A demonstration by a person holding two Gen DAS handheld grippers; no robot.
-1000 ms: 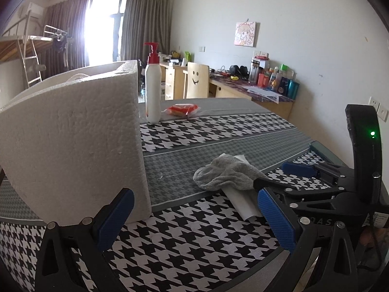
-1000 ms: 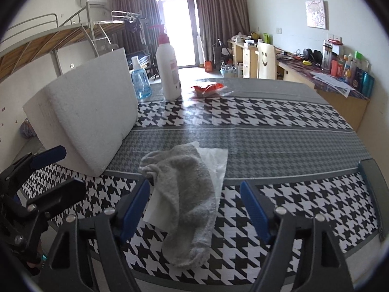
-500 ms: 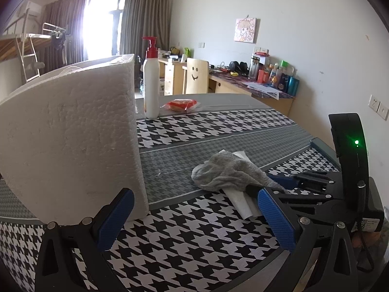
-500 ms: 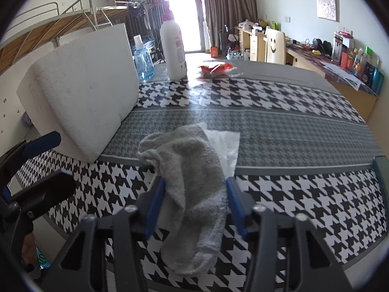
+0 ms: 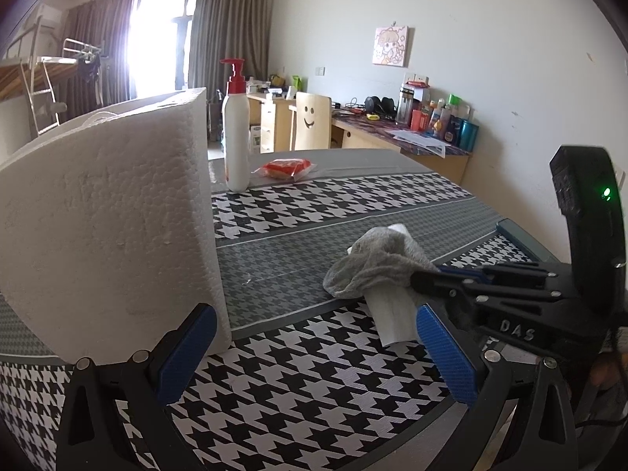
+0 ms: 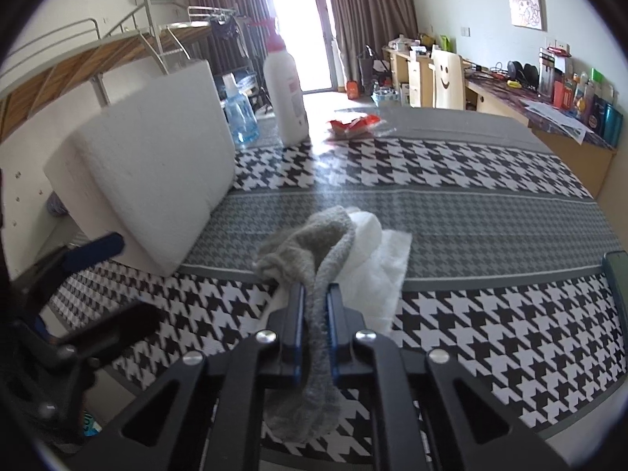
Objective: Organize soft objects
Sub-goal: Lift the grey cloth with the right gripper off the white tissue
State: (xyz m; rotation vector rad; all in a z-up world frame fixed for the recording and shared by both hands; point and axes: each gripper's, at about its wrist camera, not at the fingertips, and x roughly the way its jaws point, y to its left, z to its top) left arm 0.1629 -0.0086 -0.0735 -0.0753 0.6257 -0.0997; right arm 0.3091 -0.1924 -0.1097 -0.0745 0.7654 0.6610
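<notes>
A grey sock (image 6: pixel 310 239) lies bunched on a white sheet (image 6: pixel 388 259) near the front of the houndstooth table (image 6: pixel 471 180). My right gripper (image 6: pixel 316 294) has its jaws closing, and both blue pads press on a fold of the sock between them. From the left wrist view the same sock (image 5: pixel 376 267) and sheet (image 5: pixel 392 314) lie to the right, with the right gripper (image 5: pixel 428 274) reaching in from the right. My left gripper (image 5: pixel 314 349) stands open and holds nothing, close to a large white foam block (image 5: pixel 106 227).
The foam block (image 6: pixel 153 180) stands along the table's left side. Behind it are a white pump bottle (image 5: pixel 235 145), a blue bottle (image 6: pixel 239 117) and a red snack packet (image 5: pixel 284 167). The table's front edge runs just below both grippers.
The right gripper's jaws went from wide open around the sock to pinched on it, and the sock bunched up. The left gripper kept still and open.
</notes>
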